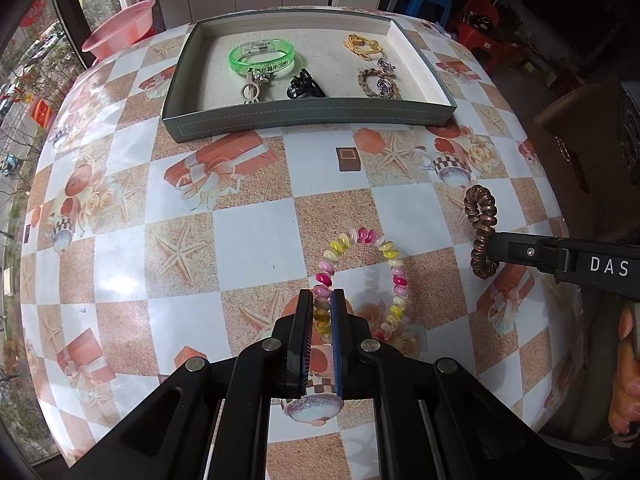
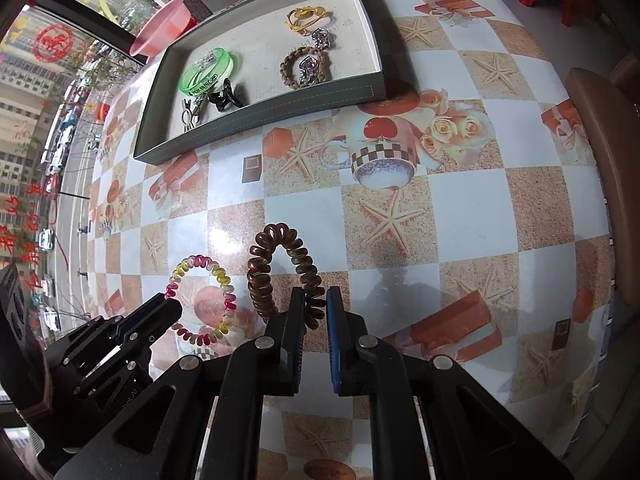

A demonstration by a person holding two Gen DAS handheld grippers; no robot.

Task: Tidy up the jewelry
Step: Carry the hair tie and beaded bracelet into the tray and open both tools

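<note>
While the left gripper (image 1: 322, 312) is pinching the near arc of a multicoloured pink-and-yellow spiral plastic hair tie (image 1: 362, 280), the rest of that loop is lying on the starfish-patterned checkered tablecloth (image 1: 256, 240). Just to its right, the right gripper (image 2: 315, 306) is closing on one end of a brown coiled plastic hair tie (image 2: 282, 268), whose loop is standing up from the cloth. Farther out, a shallow grey rectangular tray with a pale lining (image 1: 308, 118) is sitting at the far side of the table, well apart from both grippers. Already lying inside it are a translucent green plastic bangle (image 1: 262, 56), a black claw hair clip (image 1: 304, 86), a small metal clip (image 1: 252, 88), a yellow cord tie with a bead (image 1: 364, 46) and a braided tan band carrying silvery charms (image 1: 378, 82). Judging from this, most pieces are stowed; the two spiral ties appear to be the last ones, both grasped but not yet carried to the tray.
</note>
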